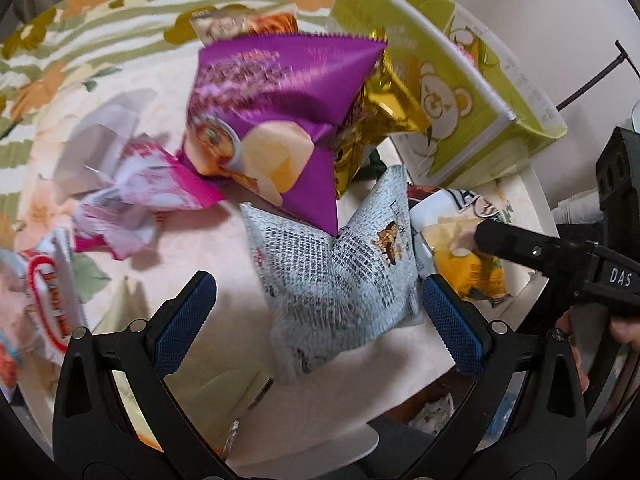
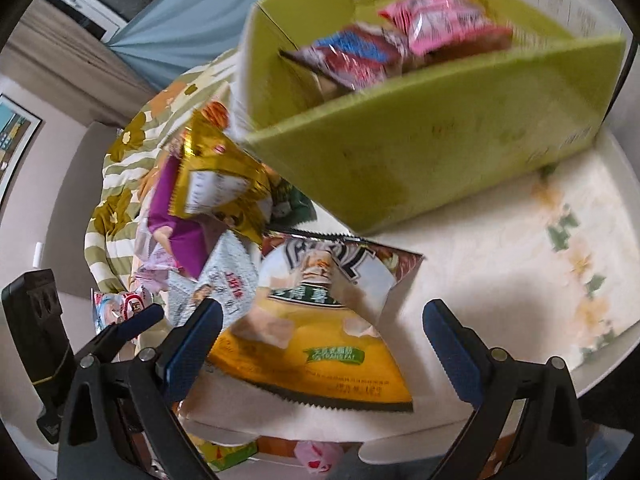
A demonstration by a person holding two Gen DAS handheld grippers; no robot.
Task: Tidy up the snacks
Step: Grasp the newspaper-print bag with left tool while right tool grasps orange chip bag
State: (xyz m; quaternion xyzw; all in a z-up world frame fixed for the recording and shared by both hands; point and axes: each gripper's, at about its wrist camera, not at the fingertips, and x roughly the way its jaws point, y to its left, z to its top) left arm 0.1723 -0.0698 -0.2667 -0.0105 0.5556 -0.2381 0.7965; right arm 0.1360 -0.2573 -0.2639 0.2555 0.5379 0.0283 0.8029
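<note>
My left gripper point(image 1: 320, 304) is open, its blue pads on either side of a pale grey snack packet point(image 1: 340, 276) on the table. Behind it lie a purple packet point(image 1: 276, 120), a gold packet point(image 1: 380, 116) and a pink-and-white packet point(image 1: 136, 192). My right gripper point(image 2: 322, 336) is open over a yellow snack packet point(image 2: 320, 344), which also shows in the left wrist view point(image 1: 468, 260). The green cardboard box point(image 2: 420, 148) stands behind it, holding a pink packet point(image 2: 444, 20) and a red-and-blue packet point(image 2: 352, 56). The right gripper shows in the left wrist view point(image 1: 492, 236).
The round white table point(image 2: 500, 248) has a floral cloth point(image 1: 80, 40). A red-and-white packet point(image 1: 44, 296) lies at the left edge. The table's front edge runs just under both grippers, with items on the floor below.
</note>
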